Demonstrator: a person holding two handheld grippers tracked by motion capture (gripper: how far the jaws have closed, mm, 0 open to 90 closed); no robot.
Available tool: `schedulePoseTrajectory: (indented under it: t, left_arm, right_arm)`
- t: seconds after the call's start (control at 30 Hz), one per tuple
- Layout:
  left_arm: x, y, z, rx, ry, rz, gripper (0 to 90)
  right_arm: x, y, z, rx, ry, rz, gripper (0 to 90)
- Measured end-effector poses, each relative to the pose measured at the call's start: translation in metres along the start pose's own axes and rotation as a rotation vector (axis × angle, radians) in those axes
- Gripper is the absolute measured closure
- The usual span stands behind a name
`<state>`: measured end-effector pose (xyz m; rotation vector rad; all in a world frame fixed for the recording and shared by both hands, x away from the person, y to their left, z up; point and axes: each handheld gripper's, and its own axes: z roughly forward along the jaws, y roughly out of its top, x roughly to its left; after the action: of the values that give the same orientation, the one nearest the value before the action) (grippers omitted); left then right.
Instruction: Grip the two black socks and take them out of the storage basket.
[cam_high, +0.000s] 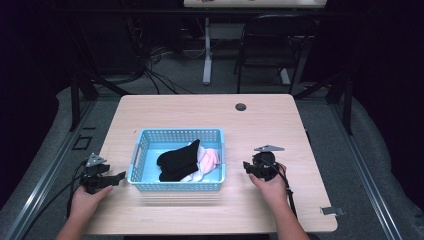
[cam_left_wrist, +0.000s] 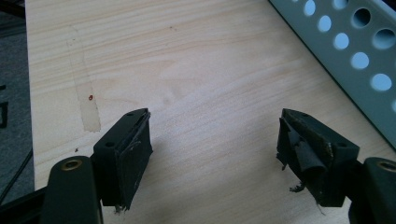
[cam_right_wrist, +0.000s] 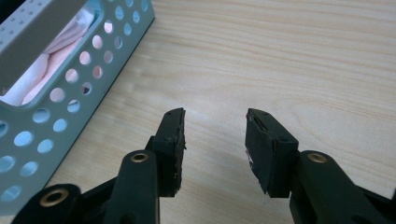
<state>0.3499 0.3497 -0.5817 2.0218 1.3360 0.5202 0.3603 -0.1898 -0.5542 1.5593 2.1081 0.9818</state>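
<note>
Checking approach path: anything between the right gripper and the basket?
Nothing visible. Bare table lies between the open right gripper and the basket wall beside it.

You had no writing, label, brand, number or sign that could be read anywhere in these views.
</note>
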Motion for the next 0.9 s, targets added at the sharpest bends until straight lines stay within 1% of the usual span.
schedulePoseTrajectory:
  t: [0.13,0.17,0.2,0.23,0.3,0.33,0.4,0.43,0.5,0.63,0.7,0.77,0.8,0.83,0.87,0.9]
  left_arm:
    - [-0.001,0.0,0.0,-0.003,-0.003,0.001,25.9]
    - [-0.001,0.0,0.0,-0.003,-0.003,0.001,25.9]
    - [-0.001,0.001,0.0,-0.001,-0.001,0.003,25.9]
    - [-0.001,0.001,0.0,-0.001,-0.001,0.003,25.9]
    - [-0.001,0.002,0.001,-0.003,-0.004,0.008,25.9]
    - [-0.001,0.002,0.001,0.002,-0.005,0.012,25.9]
    - [-0.002,0.002,0.001,0.001,-0.005,0.01,25.9]
    - [-0.003,0.001,0.0,0.001,-0.003,0.013,25.9]
    - [-0.003,0.0,-0.002,-0.006,-0.002,0.01,25.9]
    - [-0.002,-0.001,-0.004,-0.006,0.005,0.008,25.9]
    - [-0.001,0.0,-0.004,-0.004,0.003,0.009,25.9]
    - [-0.001,0.0,-0.004,-0.01,0.003,0.009,25.9]
    - [-0.001,0.001,-0.005,-0.019,-0.001,0.007,25.9]
    - [-0.001,0.001,-0.005,-0.019,-0.001,0.007,25.9]
    - [-0.001,0.001,-0.005,-0.022,-0.002,0.008,25.9]
    - [-0.001,0.001,-0.005,-0.021,-0.006,0.005,25.9]
  right_arm:
    - [0.003,0.001,0.002,0.021,0.011,-0.019,60.4]
    - [0.003,0.001,0.002,0.021,0.011,-0.019,60.4]
    - [0.003,0.0,0.002,0.029,0.023,-0.01,60.9]
    - [0.004,0.0,0.002,0.048,0.029,0.001,61.0]
    - [0.004,0.0,0.002,0.06,0.026,-0.001,61.1]
    - [0.004,0.0,0.002,0.06,0.026,-0.001,61.1]
    - [0.003,0.0,0.001,0.06,0.037,0.023,61.6]
    - [0.003,0.0,0.001,0.06,0.037,0.023,61.6]
    - [0.002,0.0,0.0,0.062,0.053,0.034,61.9]
    - [0.006,0.0,-0.005,0.056,0.042,0.024,62.2]
    - [0.008,0.001,-0.008,0.061,0.059,0.022,62.2]
    - [0.009,0.0,-0.008,0.066,0.058,0.024,62.2]
    - [0.011,0.0,-0.007,0.086,0.053,0.018,62.2]
    - [0.011,0.0,-0.007,0.086,0.053,0.018,62.2]
    - [0.013,0.003,-0.008,0.093,0.059,0.02,62.2]
    - [0.015,0.007,-0.01,0.089,0.067,0.027,62.2]
